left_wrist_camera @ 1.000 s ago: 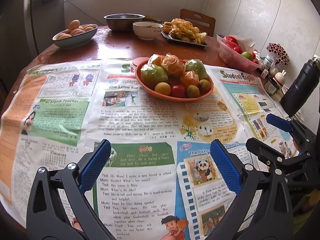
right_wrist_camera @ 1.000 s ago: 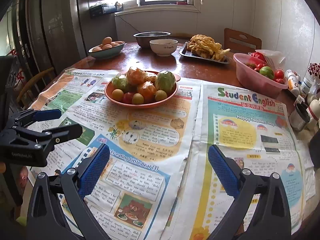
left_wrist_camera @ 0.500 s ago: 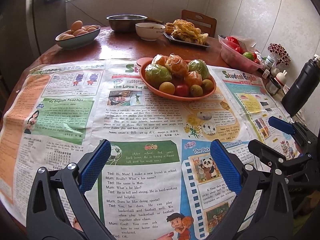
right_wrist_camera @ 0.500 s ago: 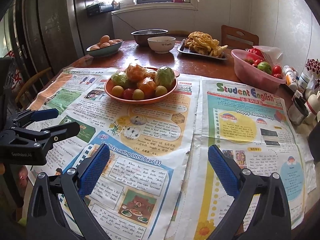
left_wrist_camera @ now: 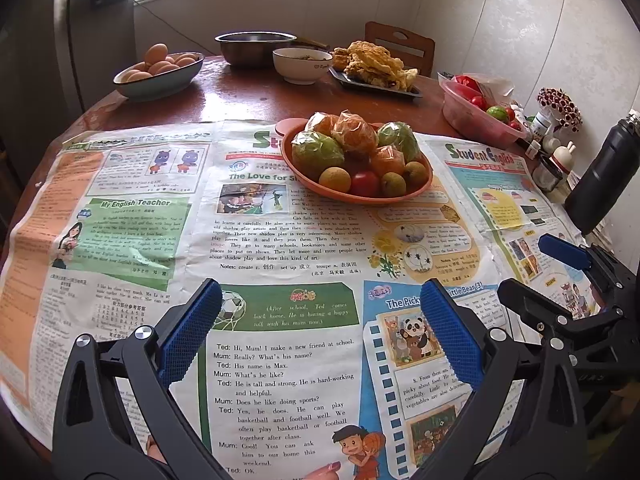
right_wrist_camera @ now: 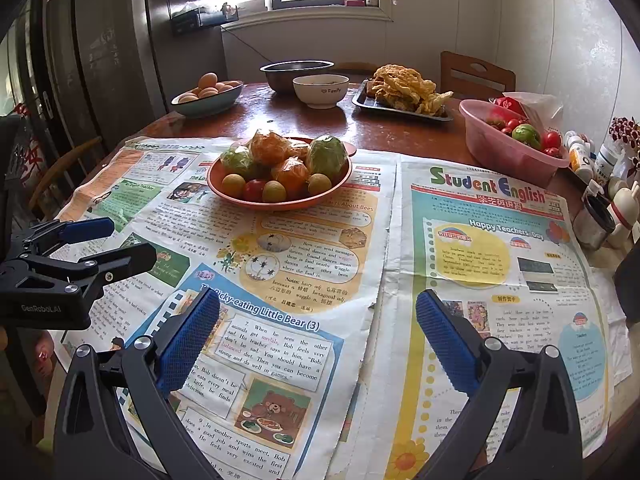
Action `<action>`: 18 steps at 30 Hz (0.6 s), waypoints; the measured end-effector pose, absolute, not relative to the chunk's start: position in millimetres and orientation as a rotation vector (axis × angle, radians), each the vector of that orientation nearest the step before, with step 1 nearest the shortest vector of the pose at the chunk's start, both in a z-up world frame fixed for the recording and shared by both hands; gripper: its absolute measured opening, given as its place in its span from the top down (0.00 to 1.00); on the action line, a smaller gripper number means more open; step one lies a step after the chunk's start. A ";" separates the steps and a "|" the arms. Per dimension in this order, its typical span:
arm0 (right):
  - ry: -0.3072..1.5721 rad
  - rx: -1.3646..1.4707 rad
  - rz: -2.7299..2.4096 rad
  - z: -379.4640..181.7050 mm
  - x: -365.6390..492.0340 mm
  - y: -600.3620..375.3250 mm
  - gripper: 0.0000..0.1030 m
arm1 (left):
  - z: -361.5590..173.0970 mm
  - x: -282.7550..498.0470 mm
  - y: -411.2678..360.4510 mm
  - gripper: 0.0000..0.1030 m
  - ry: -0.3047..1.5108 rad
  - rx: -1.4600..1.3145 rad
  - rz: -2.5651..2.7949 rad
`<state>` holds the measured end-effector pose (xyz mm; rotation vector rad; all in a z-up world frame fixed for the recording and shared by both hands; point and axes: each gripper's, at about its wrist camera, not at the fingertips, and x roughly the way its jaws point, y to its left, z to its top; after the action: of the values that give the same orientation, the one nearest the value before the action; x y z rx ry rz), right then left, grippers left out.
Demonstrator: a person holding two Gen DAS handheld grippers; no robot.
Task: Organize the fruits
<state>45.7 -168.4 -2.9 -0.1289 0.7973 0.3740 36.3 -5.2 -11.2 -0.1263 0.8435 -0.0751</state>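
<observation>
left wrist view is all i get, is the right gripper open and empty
Observer: Yes. The right gripper is open, with nothing between its fingers, over the newspaper.
Operator: anything off the left side of the table
Observer: A wooden chair stands by the left edge of the table, beyond the left gripper.
Operator: white bowl has a mark i can't read
Observer: The bowl reads "Family" beside a small heart.
</observation>
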 end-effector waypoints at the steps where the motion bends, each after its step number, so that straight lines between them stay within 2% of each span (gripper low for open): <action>1: 0.798 -0.129 0.374 -2.9 45.8 -168.3 0.04 | -10.7 36.1 -4.7 0.09 0.841 -0.126 -0.072; 18: 0.794 -0.132 0.369 -1.6 46.0 -168.4 0.04 | -9.9 35.4 -4.4 0.09 0.837 -0.123 -0.070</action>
<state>46.0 -168.4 -1.6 -0.1315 0.7941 0.3693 35.4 -4.4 -9.9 -0.1232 0.8372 -0.0696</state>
